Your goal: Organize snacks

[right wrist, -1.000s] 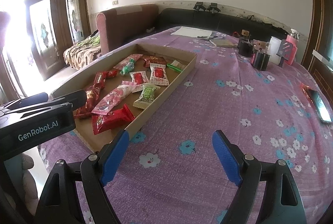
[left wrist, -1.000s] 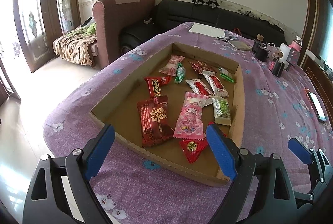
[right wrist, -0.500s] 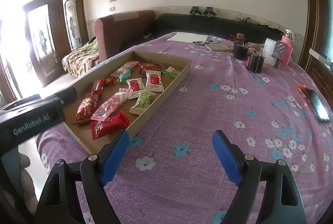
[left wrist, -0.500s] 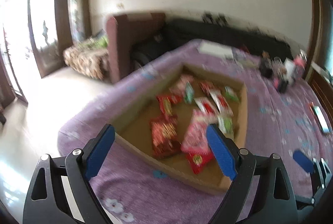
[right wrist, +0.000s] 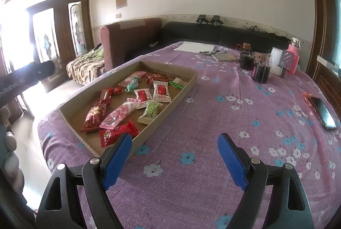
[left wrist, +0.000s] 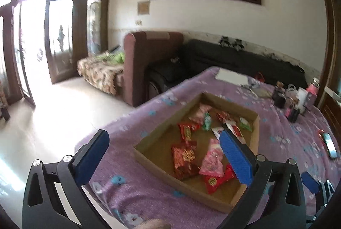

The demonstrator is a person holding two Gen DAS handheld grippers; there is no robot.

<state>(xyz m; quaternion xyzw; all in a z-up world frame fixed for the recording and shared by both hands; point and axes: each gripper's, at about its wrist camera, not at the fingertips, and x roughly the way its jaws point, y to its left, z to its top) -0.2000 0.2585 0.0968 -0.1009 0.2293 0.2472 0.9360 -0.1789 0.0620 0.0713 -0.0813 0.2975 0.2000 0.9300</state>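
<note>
A shallow cardboard tray (right wrist: pixel 183 88) lies on the purple flowered tablecloth (right wrist: pixel 213 122) and holds all the snacks. In the right wrist view it sits at 10 o'clock from the right gripper (right wrist: pixel 173 162), whose blue-padded fingers are spread wide with nothing between them, above bare cloth just beside the tray's near corner. The left gripper (left wrist: pixel 164 156) hangs above the tray's near left edge at 6 o'clock in its own view, fingers likewise spread wide and empty.

In the tray, counted from the right wrist view: 1 large dark red packet (right wrist: pixel 94 116), 1 pink cartoon packet (right wrist: pixel 118 115), 1 bright red packet (right wrist: pixel 117 133) nearest the gripper, 1 green-and-cream packet (right wrist: pixel 150 111), 2 white-and-red sachets (right wrist: pixel 143 95) side by side, 1 red bar (right wrist: pixel 106 95), 1 green twist candy (right wrist: pixel 132 85), 1 pale pink packet (right wrist: pixel 133 77), 1 dark red packet at the far end (right wrist: pixel 156 77) and 1 thin green-edged packet (right wrist: pixel 178 83). That makes 11, loosely scattered, some overlapping.

At 2 o'clock on the cloth stand 2 dark jars (right wrist: pixel 253 67); a phone (right wrist: pixel 324 111) lies at 3 o'clock
</note>
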